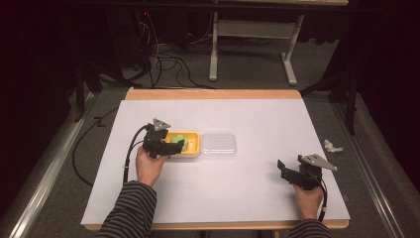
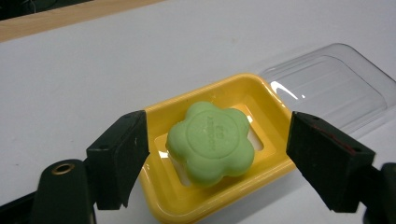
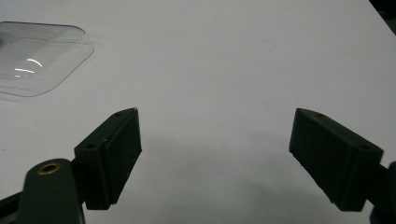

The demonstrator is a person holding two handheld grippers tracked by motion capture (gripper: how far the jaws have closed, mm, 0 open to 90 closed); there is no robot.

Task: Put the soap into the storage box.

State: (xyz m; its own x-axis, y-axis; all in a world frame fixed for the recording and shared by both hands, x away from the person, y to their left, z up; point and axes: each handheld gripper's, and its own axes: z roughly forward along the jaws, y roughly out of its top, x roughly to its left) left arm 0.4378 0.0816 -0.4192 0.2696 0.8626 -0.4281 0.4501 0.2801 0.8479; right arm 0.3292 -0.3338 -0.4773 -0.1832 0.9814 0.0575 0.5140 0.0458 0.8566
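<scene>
We are holding the left gripper point(image 2: 215, 154) with its jaws standing wide apart around the green flower-shaped soap bar point(image 2: 211, 142), touching nothing. The soap is lying in the yellow plastic soap dish point(image 2: 261, 91) at centre frame in the left gripper view. The clear plastic lid point(image 1: 218, 145) is sitting off, just beside the dish, so we are judging the box opened and any lift or closing undone. Lower right in the high view, we are keeping the right gripper point(image 3: 215, 154) spread over bare white table point(image 3: 224, 56). Embossed lettering on the soap is too blurred to read.
</scene>
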